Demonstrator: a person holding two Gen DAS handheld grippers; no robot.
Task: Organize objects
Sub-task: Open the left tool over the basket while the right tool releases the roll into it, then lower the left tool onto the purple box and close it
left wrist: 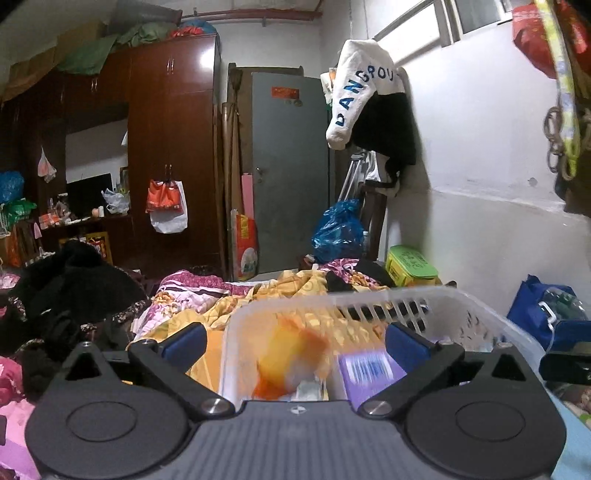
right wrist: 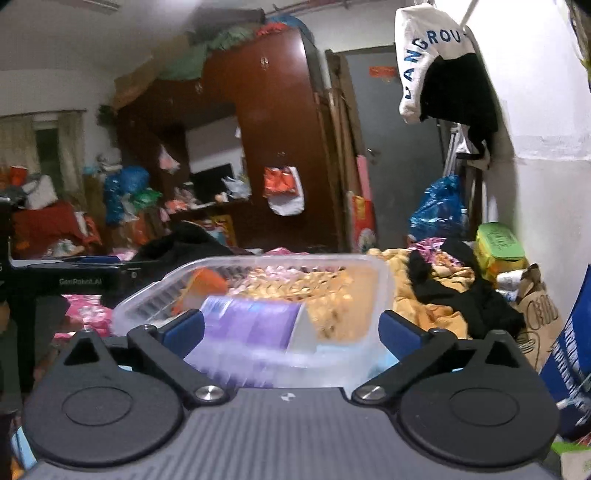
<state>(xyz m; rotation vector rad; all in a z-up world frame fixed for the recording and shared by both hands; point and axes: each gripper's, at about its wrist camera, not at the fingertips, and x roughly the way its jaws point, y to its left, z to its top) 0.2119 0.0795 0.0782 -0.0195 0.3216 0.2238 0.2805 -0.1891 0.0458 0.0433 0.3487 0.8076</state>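
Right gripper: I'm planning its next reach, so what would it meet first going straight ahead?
Probably the purple box inside the clear basket, between the right gripper's open fingers; blur makes depth uncertain.

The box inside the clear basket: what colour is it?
Purple box, clearest in the right wrist view.

- A tall red-brown wardrobe (left wrist: 170,155) stands at the back, bundles piled on top.
- A grey door (left wrist: 290,173) is just beside it.
- White walls (left wrist: 480,147); a high window (left wrist: 436,26) on the right.
- A white top (left wrist: 360,92) hangs on the wall.
- Patterned bedding (left wrist: 207,295) covers the bed.
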